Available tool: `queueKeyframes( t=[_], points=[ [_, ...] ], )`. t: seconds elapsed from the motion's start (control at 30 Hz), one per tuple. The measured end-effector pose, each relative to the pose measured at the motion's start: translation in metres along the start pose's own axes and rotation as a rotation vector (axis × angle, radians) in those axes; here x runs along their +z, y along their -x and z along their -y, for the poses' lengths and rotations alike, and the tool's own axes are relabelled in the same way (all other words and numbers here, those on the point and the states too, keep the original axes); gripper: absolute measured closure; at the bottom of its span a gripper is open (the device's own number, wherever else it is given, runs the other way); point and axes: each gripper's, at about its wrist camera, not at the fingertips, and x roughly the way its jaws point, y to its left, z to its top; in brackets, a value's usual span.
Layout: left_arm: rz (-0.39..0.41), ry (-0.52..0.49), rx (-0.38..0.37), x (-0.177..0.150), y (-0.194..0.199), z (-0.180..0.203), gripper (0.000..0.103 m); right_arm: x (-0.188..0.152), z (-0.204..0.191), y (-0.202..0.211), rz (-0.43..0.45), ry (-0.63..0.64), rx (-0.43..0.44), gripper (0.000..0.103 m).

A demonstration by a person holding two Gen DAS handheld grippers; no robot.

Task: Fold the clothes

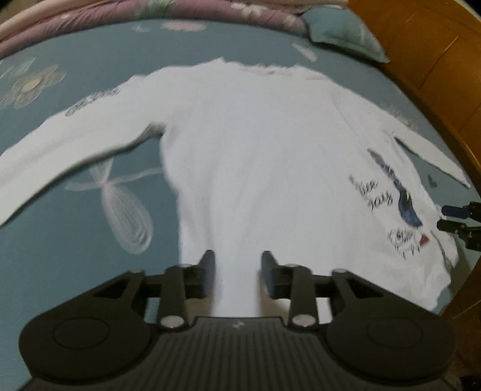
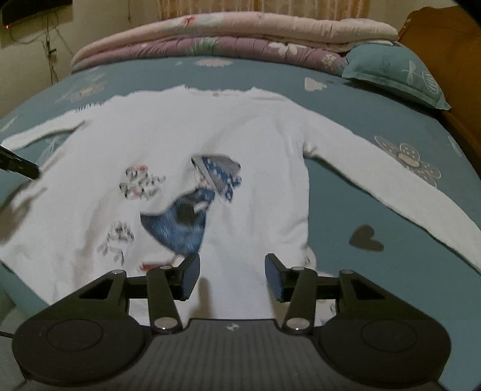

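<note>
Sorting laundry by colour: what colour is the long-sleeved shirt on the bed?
White shirt, with a blue printed figure on its front; clearest in the right wrist view.

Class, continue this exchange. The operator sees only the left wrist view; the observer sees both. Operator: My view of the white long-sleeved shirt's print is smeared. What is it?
Observer: A blue-dressed figure print wearing a patterned hat, on the white long-sleeved shirt.
Operator: What's left of the teal flowered bed?
Observer: A cream wall with dangling dark cables.
Operator: And behind the folded pink and purple quilts?
Observer: A pale patterned curtain.
</note>
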Motion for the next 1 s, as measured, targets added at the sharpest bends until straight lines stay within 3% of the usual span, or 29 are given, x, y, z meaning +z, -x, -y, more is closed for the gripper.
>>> queueKeyframes(
  t=[0.1,0.27,0.37,0.43,0.6,0.8,0.9,0.93,1.0],
  points=[
    [-0.002,0.070,-0.011,-0.005,-0.011,-0.011,0.065,0.005,-0.002,0.000,0.018,-0.012,0.010,0.049],
    [-0.023,0.089,0.003,-0.033,0.013,-0.020,0.067,-0.007,0.002,0.003,-0.011,0.014,-0.016,0.042],
    [-0.048,0.068,0.044,-0.023,0.021,-0.014,0.062,-0.009,0.008,-0.005,-0.036,0.000,-0.024,0.042],
    [-0.007,0.018,0.058,-0.007,0.020,-0.007,0.059,-0.001,0.008,-0.008,-0.021,-0.001,-0.020,0.042],
    [0.057,-0.002,0.022,0.028,-0.005,0.005,0.051,0.030,-0.009,-0.021,0.047,0.051,0.045,0.022],
    [0.057,-0.035,-0.022,0.041,-0.039,0.011,0.045,0.054,-0.011,-0.069,0.027,-0.012,0.132,0.018],
    [0.069,-0.089,0.059,0.034,-0.040,0.008,0.044,0.056,-0.001,-0.094,-0.015,-0.057,0.160,0.019],
    [0.072,-0.108,0.093,0.030,-0.039,0.007,0.044,0.050,0.005,-0.094,0.012,-0.031,0.156,0.019],
    [0.068,-0.131,0.108,0.024,-0.033,0.000,0.044,0.044,0.018,-0.089,0.014,0.009,0.073,0.019]
  ],
)
